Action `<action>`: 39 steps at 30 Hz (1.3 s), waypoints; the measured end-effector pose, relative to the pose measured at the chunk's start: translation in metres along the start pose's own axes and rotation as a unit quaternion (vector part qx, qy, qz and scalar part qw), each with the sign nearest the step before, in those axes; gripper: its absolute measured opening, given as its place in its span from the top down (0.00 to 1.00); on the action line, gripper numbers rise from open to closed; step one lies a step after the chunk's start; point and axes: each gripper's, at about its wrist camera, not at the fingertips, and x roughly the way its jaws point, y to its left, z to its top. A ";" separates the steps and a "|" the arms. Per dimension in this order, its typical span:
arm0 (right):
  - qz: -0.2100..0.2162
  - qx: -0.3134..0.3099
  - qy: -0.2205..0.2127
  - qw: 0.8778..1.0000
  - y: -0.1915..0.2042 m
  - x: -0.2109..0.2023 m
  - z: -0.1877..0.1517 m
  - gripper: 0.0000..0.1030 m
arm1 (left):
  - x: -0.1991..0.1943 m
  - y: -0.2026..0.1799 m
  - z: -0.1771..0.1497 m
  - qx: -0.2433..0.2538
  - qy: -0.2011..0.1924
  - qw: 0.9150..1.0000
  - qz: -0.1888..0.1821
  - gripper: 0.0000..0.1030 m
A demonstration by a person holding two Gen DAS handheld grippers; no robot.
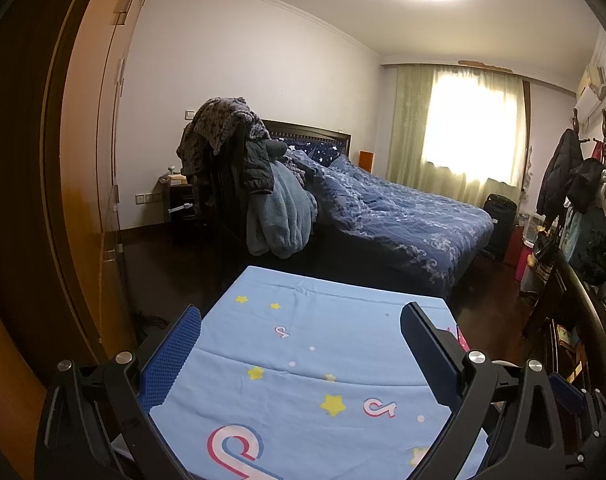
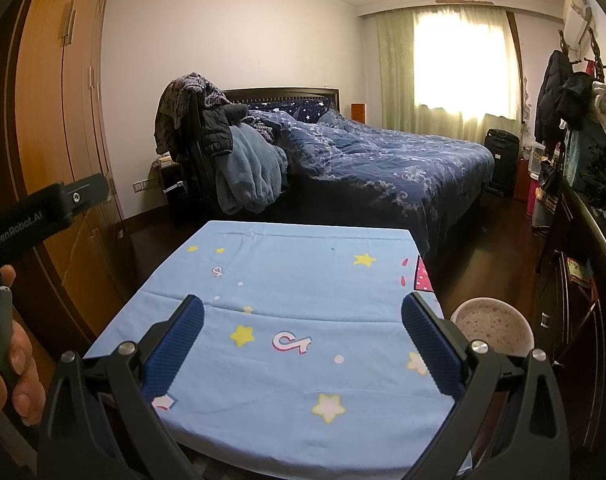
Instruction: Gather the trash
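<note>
A small table covered with a light blue cloth [image 1: 311, 344] printed with stars fills the lower middle of both views; the cloth [image 2: 287, 280] shows no loose item on it. My left gripper [image 1: 301, 316] hangs open over the cloth, nothing between its blue-padded fingers. My right gripper [image 2: 303, 308] is open too, above the near half of the cloth. A round bin with a pink speckled liner [image 2: 491, 326] stands on the floor just right of the table. No trash item shows in either view.
A bed with a blue quilt [image 2: 383, 156] lies beyond the table. A chair piled with clothes [image 2: 219, 148] stands left of it. A wooden wardrobe [image 2: 59, 120] lines the left wall. A dark dresser and coat rack [image 2: 575, 120] crowd the right. A hand [image 2: 15, 360] holds the other gripper's handle at left.
</note>
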 end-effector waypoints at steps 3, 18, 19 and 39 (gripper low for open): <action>-0.001 -0.001 0.000 1.000 0.000 0.000 0.000 0.03 | 0.000 0.000 0.000 0.001 0.000 1.000 0.000 0.04; -0.001 -0.003 0.009 1.000 -0.005 0.001 -0.008 0.03 | 0.011 0.005 -0.002 0.013 0.010 1.000 -0.004 0.04; -0.001 -0.004 0.010 1.000 -0.006 0.001 -0.009 0.03 | 0.012 0.005 -0.003 0.014 0.011 1.000 -0.005 0.04; -0.003 -0.017 0.028 0.999 -0.001 0.016 -0.004 0.03 | 0.023 0.012 -0.005 0.007 0.017 1.000 -0.010 0.04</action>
